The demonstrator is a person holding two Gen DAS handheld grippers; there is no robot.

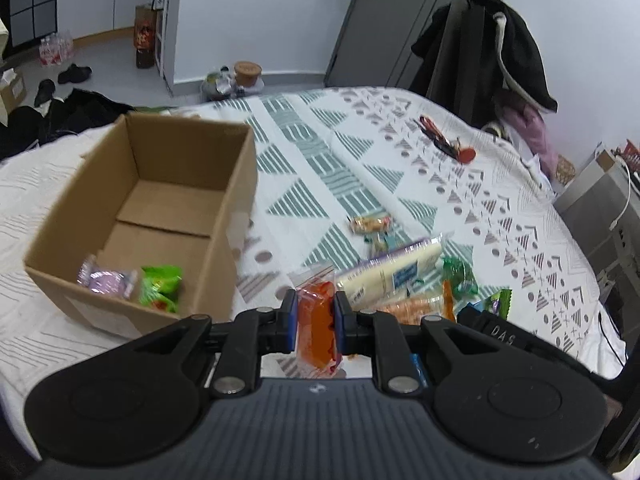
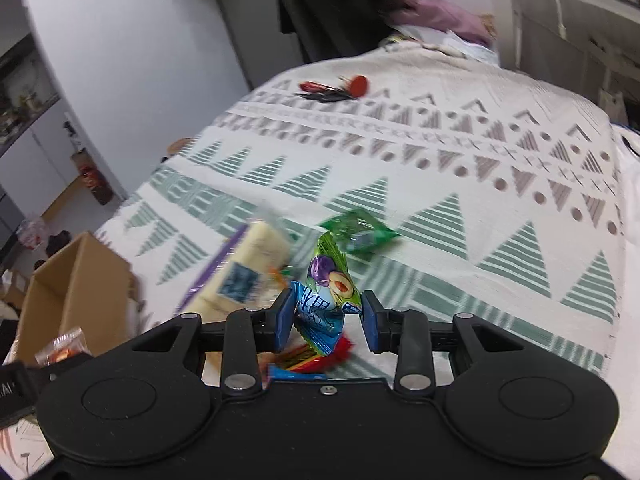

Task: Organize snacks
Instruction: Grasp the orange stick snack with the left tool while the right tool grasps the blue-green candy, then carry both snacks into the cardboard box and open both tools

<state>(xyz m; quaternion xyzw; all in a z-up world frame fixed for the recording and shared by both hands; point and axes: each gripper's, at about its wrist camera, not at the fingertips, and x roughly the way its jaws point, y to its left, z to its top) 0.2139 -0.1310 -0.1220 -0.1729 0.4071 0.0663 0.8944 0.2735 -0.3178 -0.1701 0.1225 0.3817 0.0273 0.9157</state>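
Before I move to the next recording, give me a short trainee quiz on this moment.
1. True or false: the cardboard box is empty.
2. What does the left gripper hold?
A. orange packet
B. a banana
C. nothing
3. Fill in: the right gripper's jaws are on either side of a blue and ____ packet.

Key:
1. False; a purple packet and a green packet lie inside.
2. A
3. green

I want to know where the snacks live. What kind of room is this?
Probably a bedroom or small flat. The snacks lie on a patterned blanket that looks like a bed cover, a dark coat hangs by the door, and shoes sit on the floor.
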